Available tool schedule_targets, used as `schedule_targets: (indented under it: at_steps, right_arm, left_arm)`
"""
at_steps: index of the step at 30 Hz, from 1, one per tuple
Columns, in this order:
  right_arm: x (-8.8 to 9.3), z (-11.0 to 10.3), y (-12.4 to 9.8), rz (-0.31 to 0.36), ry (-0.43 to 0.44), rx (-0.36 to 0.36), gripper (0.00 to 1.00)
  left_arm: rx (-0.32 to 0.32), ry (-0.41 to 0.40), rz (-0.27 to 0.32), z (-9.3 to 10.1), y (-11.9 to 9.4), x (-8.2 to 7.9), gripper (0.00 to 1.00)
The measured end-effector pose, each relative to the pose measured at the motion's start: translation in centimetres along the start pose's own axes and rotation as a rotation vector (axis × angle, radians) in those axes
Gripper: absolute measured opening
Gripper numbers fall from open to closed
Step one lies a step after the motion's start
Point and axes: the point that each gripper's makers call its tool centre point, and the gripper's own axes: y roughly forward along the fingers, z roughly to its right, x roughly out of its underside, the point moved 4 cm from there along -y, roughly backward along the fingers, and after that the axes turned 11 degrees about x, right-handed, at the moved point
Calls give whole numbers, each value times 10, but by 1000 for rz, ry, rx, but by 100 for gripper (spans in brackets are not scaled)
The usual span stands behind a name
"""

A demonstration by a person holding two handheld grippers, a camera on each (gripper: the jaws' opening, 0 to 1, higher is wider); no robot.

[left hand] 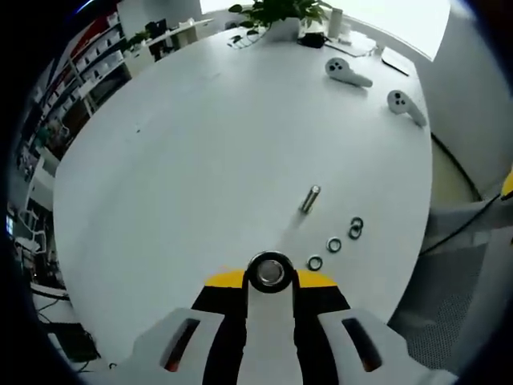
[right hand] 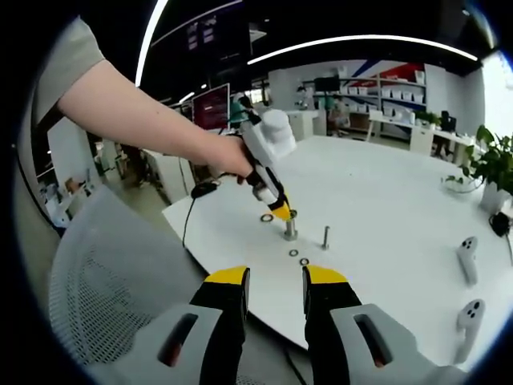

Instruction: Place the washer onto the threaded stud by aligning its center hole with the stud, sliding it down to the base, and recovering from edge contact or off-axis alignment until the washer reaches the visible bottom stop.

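We held the left gripper [right hand: 282, 212] over the short grey metal threaded stud [right hand: 290, 228], whose round head sat right between our black-and-yellow fingers [left hand: 227, 279]; whether they gripped it, we could not tell. Three small dark ring washers [left hand: 334, 245] lay on the white round surface [left hand: 200, 160] just right of those fingers, beside a loose silver bolt [left hand: 310, 198]. The right gripper [right hand: 275, 285] hung back, fingers parted and empty. We judged it best to steady the stud upright first.
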Motion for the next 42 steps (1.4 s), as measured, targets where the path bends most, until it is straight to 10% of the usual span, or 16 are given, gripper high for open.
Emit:
schedule_targets:
  at_steps: [37, 42]
  right_arm:
    - [1, 1, 1, -5, -8, 8, 26]
    - [0, 2, 0, 3, -5, 10, 26]
  left_arm:
    - [28, -23, -124, -3, 51, 32, 22]
    - [20, -85, -19, -11, 43, 28, 21]
